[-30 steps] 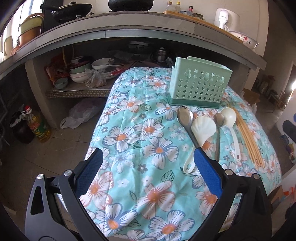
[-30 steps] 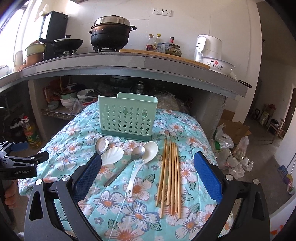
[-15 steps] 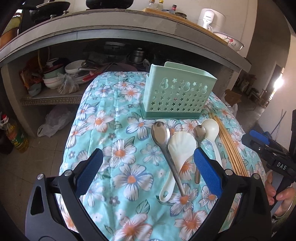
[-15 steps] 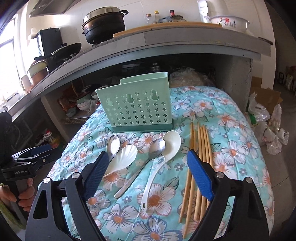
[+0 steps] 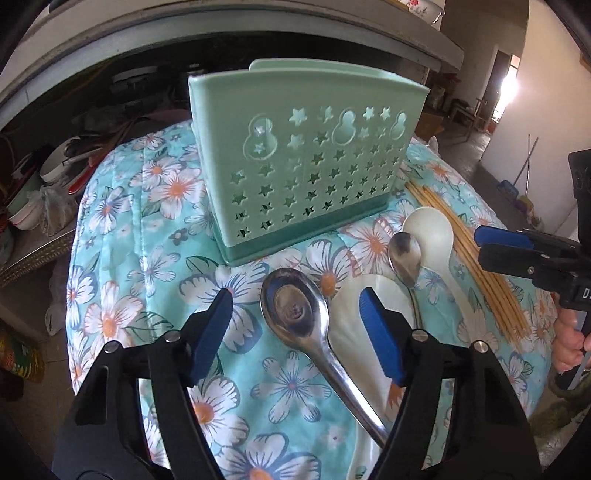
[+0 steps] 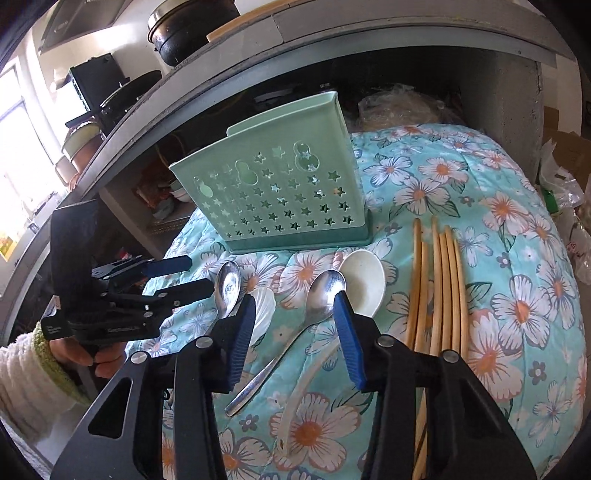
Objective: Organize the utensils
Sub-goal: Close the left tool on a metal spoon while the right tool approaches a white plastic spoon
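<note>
A mint green utensil holder (image 5: 303, 162) with star cut-outs stands upright on the floral cloth (image 5: 147, 258); it also shows in the right wrist view (image 6: 284, 188). In front of it lie a large steel spoon (image 5: 295, 314), a white shell-shaped scoop (image 5: 369, 291), a small steel spoon (image 5: 404, 254), a white ladle spoon (image 5: 430, 229) and several wooden chopsticks (image 5: 480, 266). My left gripper (image 5: 297, 314) is open, its jaws either side of the large spoon's bowl. My right gripper (image 6: 295, 314) is open just above the small steel spoon (image 6: 325, 291).
A concrete counter (image 6: 332, 40) with a black pot (image 6: 192, 26) overhangs the back. Bowls and dishes (image 5: 48, 173) sit on a low shelf at the left. Plastic bags (image 6: 561, 184) lie on the floor at the right.
Both grippers have moved forward and down towards the utensils. Their jaws have narrowed but stay open. The holder and spoons look much closer.
</note>
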Available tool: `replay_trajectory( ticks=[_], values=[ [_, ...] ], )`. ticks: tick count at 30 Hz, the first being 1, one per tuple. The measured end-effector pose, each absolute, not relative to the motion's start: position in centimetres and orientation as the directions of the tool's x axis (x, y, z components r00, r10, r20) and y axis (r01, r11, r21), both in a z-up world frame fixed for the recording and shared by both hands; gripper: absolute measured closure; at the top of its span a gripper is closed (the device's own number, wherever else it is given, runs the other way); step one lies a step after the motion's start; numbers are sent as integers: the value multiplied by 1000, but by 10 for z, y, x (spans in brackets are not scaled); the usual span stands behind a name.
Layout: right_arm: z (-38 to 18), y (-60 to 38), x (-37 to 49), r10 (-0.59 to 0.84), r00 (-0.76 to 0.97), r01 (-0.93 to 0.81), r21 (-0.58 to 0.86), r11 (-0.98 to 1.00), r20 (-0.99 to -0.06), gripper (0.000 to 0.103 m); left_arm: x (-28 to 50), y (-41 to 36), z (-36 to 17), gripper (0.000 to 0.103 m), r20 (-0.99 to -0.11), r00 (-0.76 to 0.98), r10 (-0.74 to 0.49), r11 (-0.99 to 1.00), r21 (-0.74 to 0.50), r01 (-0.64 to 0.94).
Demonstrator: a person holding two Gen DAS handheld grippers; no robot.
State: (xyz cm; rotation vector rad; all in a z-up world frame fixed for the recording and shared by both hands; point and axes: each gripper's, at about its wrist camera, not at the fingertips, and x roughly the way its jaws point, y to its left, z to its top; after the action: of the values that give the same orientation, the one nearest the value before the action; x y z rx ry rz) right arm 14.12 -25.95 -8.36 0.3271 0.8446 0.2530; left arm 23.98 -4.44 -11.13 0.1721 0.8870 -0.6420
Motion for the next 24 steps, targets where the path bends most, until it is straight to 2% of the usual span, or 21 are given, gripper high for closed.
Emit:
replay_trajectory(
  ticks=[9,24],
  values=[
    [-107,-263,150,374,577,-73,410,909,-726,60,276,-46,-140,61,-809,320,-494,754,-214,621],
    [-112,-256,164,405,547,-100,423,900,-732,64,277,-50,-142,92,-813,299,-500,722,-201,662]
  ],
)
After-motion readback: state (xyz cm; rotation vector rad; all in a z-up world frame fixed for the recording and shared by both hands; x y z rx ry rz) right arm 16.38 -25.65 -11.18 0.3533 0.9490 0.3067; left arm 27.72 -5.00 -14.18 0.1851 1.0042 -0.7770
